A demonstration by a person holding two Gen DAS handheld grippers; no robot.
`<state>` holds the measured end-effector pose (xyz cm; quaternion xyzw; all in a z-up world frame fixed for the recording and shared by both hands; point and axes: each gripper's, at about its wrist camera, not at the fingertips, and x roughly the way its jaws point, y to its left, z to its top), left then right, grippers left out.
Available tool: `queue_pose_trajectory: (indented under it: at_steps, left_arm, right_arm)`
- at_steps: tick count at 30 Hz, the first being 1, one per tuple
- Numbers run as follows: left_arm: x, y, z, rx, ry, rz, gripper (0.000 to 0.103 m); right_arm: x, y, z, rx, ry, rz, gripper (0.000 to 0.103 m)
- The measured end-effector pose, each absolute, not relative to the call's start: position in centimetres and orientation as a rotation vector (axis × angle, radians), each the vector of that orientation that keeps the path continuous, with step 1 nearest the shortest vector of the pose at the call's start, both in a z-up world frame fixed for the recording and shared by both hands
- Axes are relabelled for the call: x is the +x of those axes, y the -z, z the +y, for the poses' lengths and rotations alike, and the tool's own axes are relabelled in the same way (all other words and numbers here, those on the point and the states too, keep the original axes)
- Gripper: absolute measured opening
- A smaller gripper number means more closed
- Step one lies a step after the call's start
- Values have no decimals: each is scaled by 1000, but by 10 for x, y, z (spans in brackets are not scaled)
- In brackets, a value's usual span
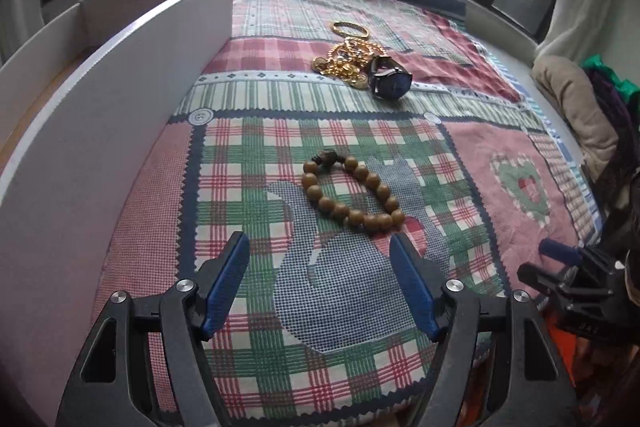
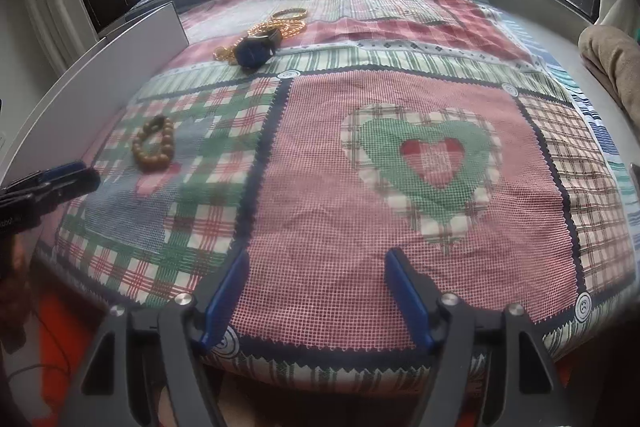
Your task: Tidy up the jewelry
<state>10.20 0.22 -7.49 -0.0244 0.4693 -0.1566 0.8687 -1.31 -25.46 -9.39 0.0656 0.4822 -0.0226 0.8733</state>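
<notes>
A: What is the biggest thing here?

B: A patchwork quilt of red, green and white checks, spread flat, with a green and red heart patch toward its right side. Along its left edge stands a long white open-topped box, its tall wall running beside the quilt.

A: And the grippers?

B: The left gripper hangs above the near part of the quilt, its blue-padded fingers spread wide with nothing between them. The right gripper does likewise over the pink check near the heart, fingers apart and empty.

A: Where is the jewelry?

B: A round bracelet of brown wooden beads lies flat on the quilt just ahead of the left gripper. Farther back sits a dark wristwatch with a blue face, touching a heap of gold chains. A gold bangle lies just beyond the heap.
</notes>
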Motion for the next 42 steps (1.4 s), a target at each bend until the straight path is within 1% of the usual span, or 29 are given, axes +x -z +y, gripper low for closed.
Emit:
queue_pose_trajectory:
  at_steps: [5, 14, 15, 16, 17, 18, 19, 23, 27, 29, 31, 33, 35, 37, 38, 39, 40, 41, 42]
  left_arm:
    - [129, 84, 5, -99, 266, 1014, 74]
    - [150, 110, -30, 133, 178, 1029, 74]
    - [150, 110, -29, 121, 186, 1017, 67]
    - [149, 109, -30, 107, 215, 1019, 58]
    - [147, 107, -32, 116, 241, 1016, 31]
    - [146, 105, -34, 133, 257, 1017, 11]
    - [145, 104, -35, 133, 263, 1020, 9]
    - [144, 94, -14, -18, 295, 1021, 9]
    - [139, 82, 6, -111, 298, 1010, 9]
    - [140, 81, 14, -137, 298, 1015, 9]
    - [141, 82, 17, -142, 294, 1025, 9]
    - [141, 81, 20, -147, 301, 1033, 9]
    - [141, 76, 22, -160, 317, 1031, 9]
    - [139, 70, 25, -173, 331, 1021, 9]
    - [138, 66, 27, -180, 337, 1016, 9]
    - [137, 62, 28, -188, 343, 1010, 9]
    - [136, 57, 31, -196, 351, 1003, 9]
    - [134, 53, 33, -205, 360, 994, 9]
    - [132, 48, 34, -214, 371, 988, 9]
  right_arm:
    - [-15, 90, -239, 154, 8, 994, 72]
    - [-24, 97, -238, 146, 8, 1021, 72]
    - [-24, 97, -239, 147, 10, 1021, 72]
    - [-23, 96, -240, 148, 9, 1020, 72]
    - [-22, 95, -240, 147, 5, 1018, 72]
    - [-20, 92, -241, 143, -4, 1016, 72]
    - [-16, 88, -242, 135, -16, 1009, 72]
    - [16, 64, -255, 162, -98, 958, 72]
    - [78, 49, -279, 292, -156, 963, 72]
    - [115, 46, -274, 262, -218, 971, 72]
    - [149, 40, -249, 104, -325, 966, 71]
    - [178, 43, -212, -166, -433, 984, 71]
    - [202, 52, -185, -397, -464, 983, 71]
    - [227, 69, -172, -535, -491, 1045, 71]
    - [237, 77, -170, -580, -497, 1076, 69]
    - [244, 84, -168, -605, -519, 1113, 48]
    - [247, 91, -167, -620, -549, 1165, 34]
    - [248, 96, -166, -640, -549, 1207, 13]
    - [245, 96, -166, -641, -542, 1229, 12]
